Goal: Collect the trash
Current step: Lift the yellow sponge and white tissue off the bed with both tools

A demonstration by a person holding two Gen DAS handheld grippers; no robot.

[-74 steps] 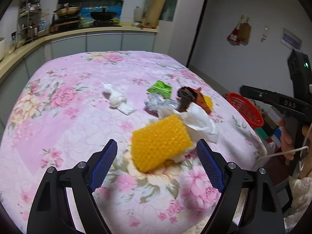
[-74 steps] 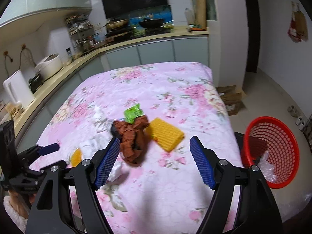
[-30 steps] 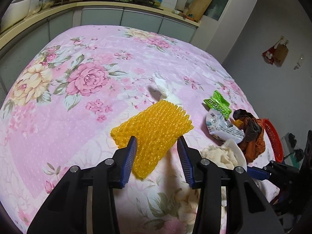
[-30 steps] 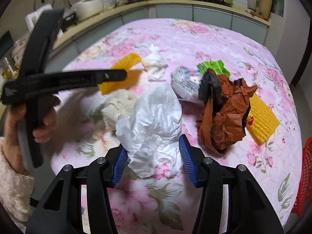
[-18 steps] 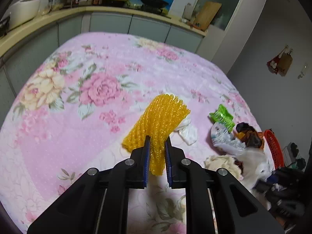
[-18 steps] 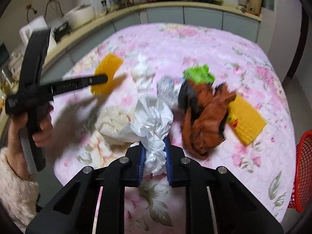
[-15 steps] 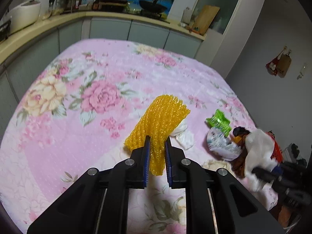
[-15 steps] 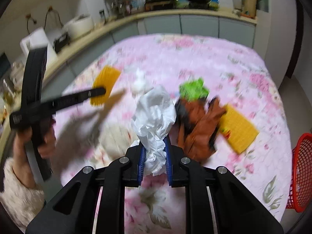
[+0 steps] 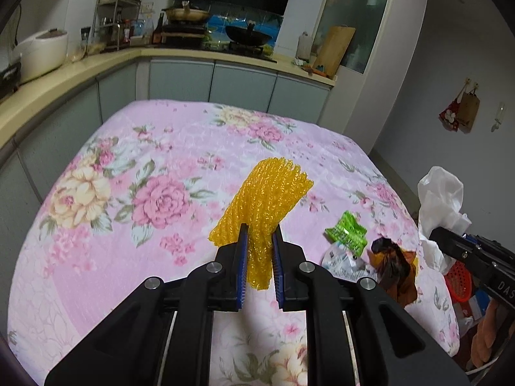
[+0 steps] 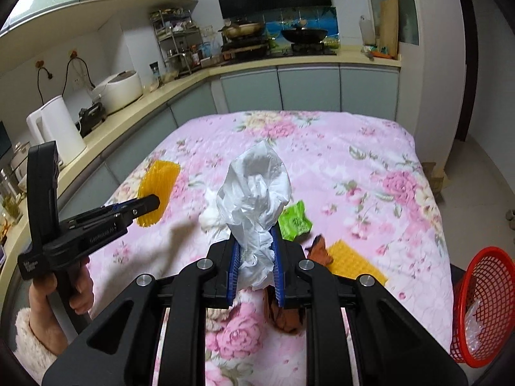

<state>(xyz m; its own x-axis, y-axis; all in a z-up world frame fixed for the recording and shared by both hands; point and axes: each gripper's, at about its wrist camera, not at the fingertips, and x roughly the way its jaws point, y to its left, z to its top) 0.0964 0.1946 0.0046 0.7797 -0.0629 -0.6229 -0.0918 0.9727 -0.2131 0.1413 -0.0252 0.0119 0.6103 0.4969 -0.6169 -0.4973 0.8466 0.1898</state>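
Observation:
My left gripper (image 9: 259, 241) is shut on a yellow bubble-wrap sheet (image 9: 264, 199), which stands up from the pads above the floral tablecloth (image 9: 128, 177). My right gripper (image 10: 254, 241) is shut on a crumpled white plastic bag (image 10: 256, 186), also lifted off the table. The right wrist view shows the left gripper (image 10: 151, 202) with the yellow sheet (image 10: 157, 177) at the left. On the cloth lie a green wrapper (image 9: 347, 233), a silvery packet (image 9: 338, 260), brown crumpled paper (image 9: 394, 267) and a second yellow sheet (image 10: 355, 262). A red basket (image 10: 476, 302) stands beyond the table's right edge.
A kitchen counter (image 9: 64, 74) with a rice cooker (image 9: 38, 51) and kettle (image 10: 58, 128) runs along the left and back. A crumpled white tissue (image 10: 210, 217) lies behind the held bag. A hand (image 10: 77, 286) in a fluffy sleeve holds the left gripper.
Both grippers shut, the left on the yellow sheet, the right on the white bag. Both then rose, lifting their pieces off the cloth.

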